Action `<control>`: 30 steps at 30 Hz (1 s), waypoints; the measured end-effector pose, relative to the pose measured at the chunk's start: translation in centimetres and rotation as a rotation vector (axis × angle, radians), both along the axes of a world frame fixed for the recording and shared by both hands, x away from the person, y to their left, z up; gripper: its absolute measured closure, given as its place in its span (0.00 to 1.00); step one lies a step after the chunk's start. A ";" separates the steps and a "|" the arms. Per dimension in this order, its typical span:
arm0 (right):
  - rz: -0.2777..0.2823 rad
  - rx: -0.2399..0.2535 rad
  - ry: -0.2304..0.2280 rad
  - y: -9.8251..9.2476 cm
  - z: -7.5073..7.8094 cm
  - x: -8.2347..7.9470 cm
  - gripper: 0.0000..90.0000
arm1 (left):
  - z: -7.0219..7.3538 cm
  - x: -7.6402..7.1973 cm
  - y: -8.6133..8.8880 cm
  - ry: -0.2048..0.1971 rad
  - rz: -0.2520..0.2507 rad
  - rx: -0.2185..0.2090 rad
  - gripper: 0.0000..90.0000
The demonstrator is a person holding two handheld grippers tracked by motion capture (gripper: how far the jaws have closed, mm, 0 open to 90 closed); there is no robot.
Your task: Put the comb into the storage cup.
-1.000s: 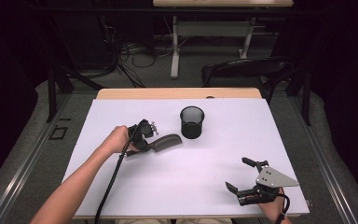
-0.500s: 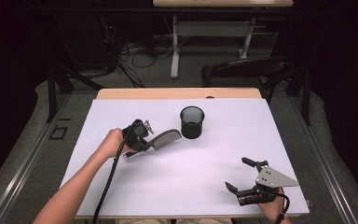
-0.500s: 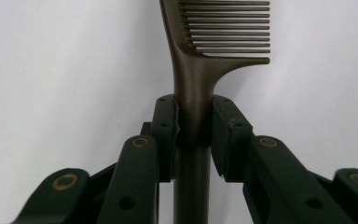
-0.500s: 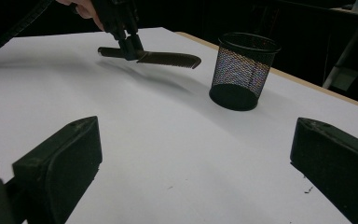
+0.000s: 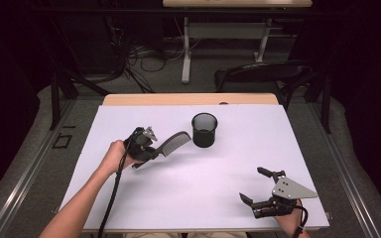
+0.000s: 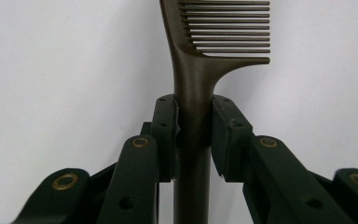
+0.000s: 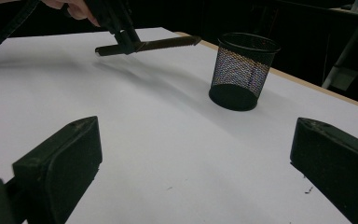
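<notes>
Your white table top (image 5: 188,198) spreads wide under both hands, with a strip of pale wood showing along its far edge. On it, toward the far side and near the middle, stands the black wire-mesh cup (image 5: 204,130), upright and round, its mouth open upward.

Your left gripper (image 5: 146,148) sits left of that cup, and its jaws are clenched on the handle of the dark brown plastic comb (image 5: 173,144). In the left gripper view the two black pads press the comb's handle (image 6: 193,116) from both sides, with the teeth running off to one side beyond the pads. The comb is held off the table, its toothed end pointing toward the mesh cup and stopping just short of it; in the right gripper view it hangs above its own faint shadow.

Your right gripper (image 5: 260,191) rests low at the near right corner, well apart from the cup. Its jaws stand released and wide, with nothing but bare table between them.
</notes>
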State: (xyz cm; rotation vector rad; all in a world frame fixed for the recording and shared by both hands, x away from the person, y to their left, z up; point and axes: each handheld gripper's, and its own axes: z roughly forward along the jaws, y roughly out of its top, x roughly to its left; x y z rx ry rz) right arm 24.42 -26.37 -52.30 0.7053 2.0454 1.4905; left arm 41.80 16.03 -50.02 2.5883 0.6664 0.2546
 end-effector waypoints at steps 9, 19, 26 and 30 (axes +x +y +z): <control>-0.001 0.000 -0.001 0.0 0.0 0.0 0.02 | 0.4 -0.6 0.4 -0.043 0.021 -0.056 0.81; 0.000 -0.001 0.002 0.0 0.0 0.0 0.02 | 0.2 -1.2 1.1 -0.084 0.075 -0.139 0.81; -0.001 0.000 0.004 0.0 0.0 0.0 0.02 | 0.1 -1.4 1.6 -0.120 0.113 -0.192 0.81; 0.000 -0.001 0.004 0.0 0.0 0.0 0.02 | 0.1 -1.6 1.7 -0.140 0.127 -0.210 0.81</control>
